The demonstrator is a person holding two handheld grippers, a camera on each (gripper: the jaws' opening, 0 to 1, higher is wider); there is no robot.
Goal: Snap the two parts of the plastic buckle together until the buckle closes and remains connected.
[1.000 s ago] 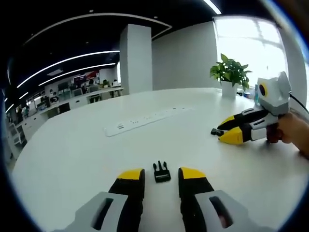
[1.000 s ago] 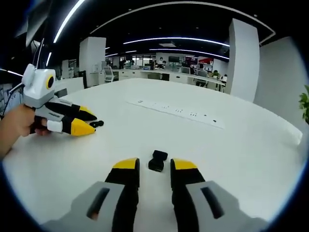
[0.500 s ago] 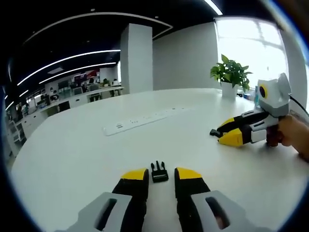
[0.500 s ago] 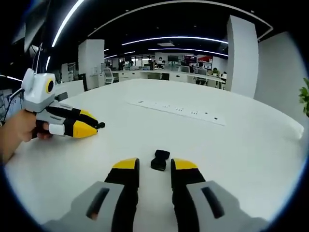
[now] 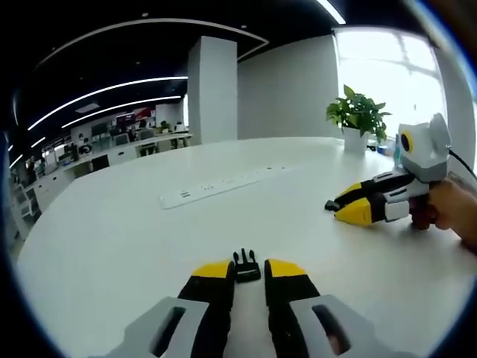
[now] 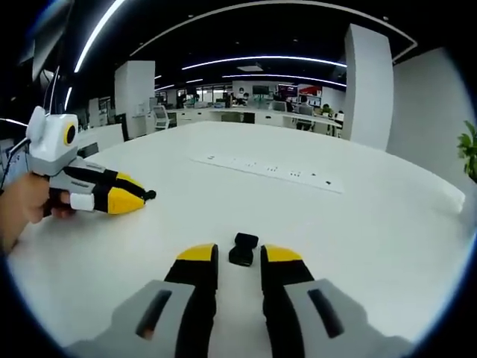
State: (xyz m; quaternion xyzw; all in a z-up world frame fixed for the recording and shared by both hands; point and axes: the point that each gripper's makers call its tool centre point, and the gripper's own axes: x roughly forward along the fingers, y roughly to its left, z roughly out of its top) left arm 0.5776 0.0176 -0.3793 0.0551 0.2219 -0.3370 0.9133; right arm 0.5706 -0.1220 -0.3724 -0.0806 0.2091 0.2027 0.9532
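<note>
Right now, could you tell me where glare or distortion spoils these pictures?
Left gripper view: the bright window behind the green potted plant is blown out. Right gripper view: even light, ceiling strips bowed by the fisheye, the small black plastic buckle part sharp.

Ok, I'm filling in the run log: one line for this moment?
left tool: open, straddling pronged buckle half | right tool: open, straddling socket half | halves: apart, on white table

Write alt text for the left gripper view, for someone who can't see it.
The left gripper, jaws slightly apart, closes in on a black pronged buckle part lying on a white table. At the right, a hand holds the right gripper low over the table near another small black piece; a power strip and a potted plant sit beyond.
</note>
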